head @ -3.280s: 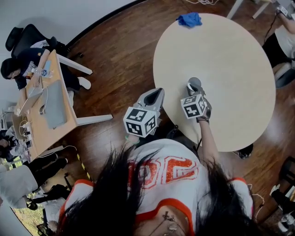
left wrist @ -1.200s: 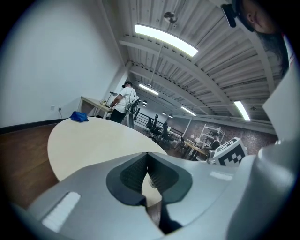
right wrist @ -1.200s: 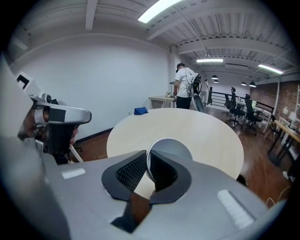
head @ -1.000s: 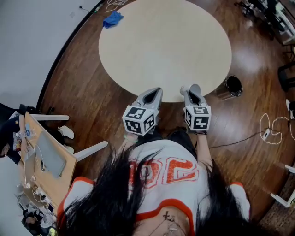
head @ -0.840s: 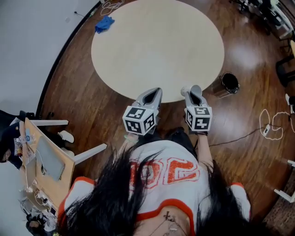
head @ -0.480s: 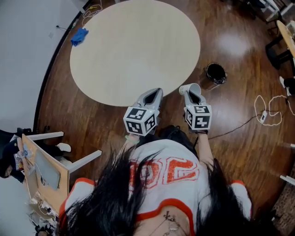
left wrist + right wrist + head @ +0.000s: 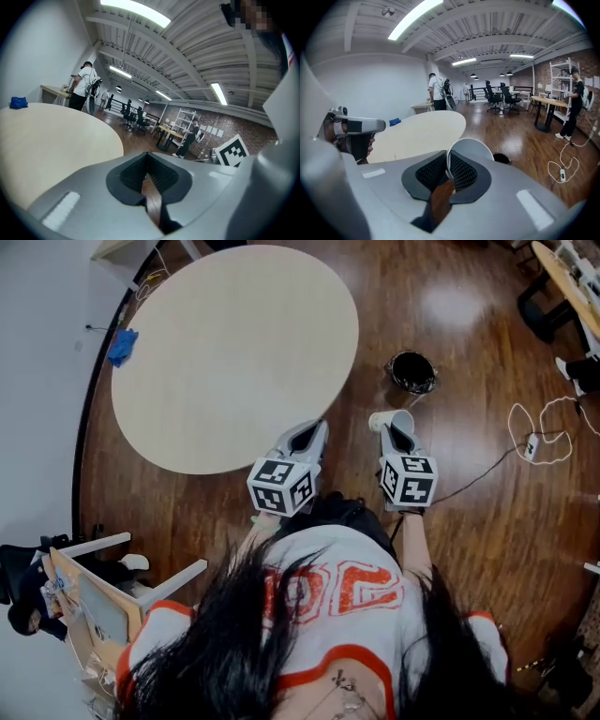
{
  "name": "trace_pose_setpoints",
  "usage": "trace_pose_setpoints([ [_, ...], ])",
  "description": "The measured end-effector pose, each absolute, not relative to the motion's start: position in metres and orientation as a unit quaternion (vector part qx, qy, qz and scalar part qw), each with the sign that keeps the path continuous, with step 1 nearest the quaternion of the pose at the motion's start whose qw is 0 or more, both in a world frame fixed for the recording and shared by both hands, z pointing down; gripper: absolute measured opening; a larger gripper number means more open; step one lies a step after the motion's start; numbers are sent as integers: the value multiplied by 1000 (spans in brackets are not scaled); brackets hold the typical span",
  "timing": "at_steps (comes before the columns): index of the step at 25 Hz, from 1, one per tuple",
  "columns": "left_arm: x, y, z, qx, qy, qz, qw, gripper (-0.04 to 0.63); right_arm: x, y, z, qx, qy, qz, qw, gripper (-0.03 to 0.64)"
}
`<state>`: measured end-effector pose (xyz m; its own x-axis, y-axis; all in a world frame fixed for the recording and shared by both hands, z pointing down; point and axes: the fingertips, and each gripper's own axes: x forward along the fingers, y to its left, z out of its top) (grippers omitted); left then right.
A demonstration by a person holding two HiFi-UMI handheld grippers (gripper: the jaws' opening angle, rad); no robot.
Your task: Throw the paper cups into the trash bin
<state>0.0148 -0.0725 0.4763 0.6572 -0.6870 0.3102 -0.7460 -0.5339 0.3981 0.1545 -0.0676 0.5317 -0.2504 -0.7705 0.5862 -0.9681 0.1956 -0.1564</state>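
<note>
**Cup in right gripper, short of the bin**

Bin: black, round, on the wood floor beside the worktop. Inside is dark, contents not made out.
Right gripper: clamped on the rim of a white paper cup, held in the air near the bin, not over it.
Left gripper: closed, empty.
Blue cloth lies at the worktop's edge.
Both gripper cubes carry black-and-white square markers.

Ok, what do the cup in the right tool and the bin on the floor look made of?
The cup looks like thin matte white paper: slim wall pinched in the right tool. The bin seems metal, its side shiny, inside dark; not certain.
</note>
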Motion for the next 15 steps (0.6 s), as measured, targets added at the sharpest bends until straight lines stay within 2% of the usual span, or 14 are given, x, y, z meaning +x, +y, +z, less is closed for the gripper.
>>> trace_pose_setpoints([
  [15,127,-95,482,919,-293,100,246,0,242,-60,547,651,-679,299,161,31],
])
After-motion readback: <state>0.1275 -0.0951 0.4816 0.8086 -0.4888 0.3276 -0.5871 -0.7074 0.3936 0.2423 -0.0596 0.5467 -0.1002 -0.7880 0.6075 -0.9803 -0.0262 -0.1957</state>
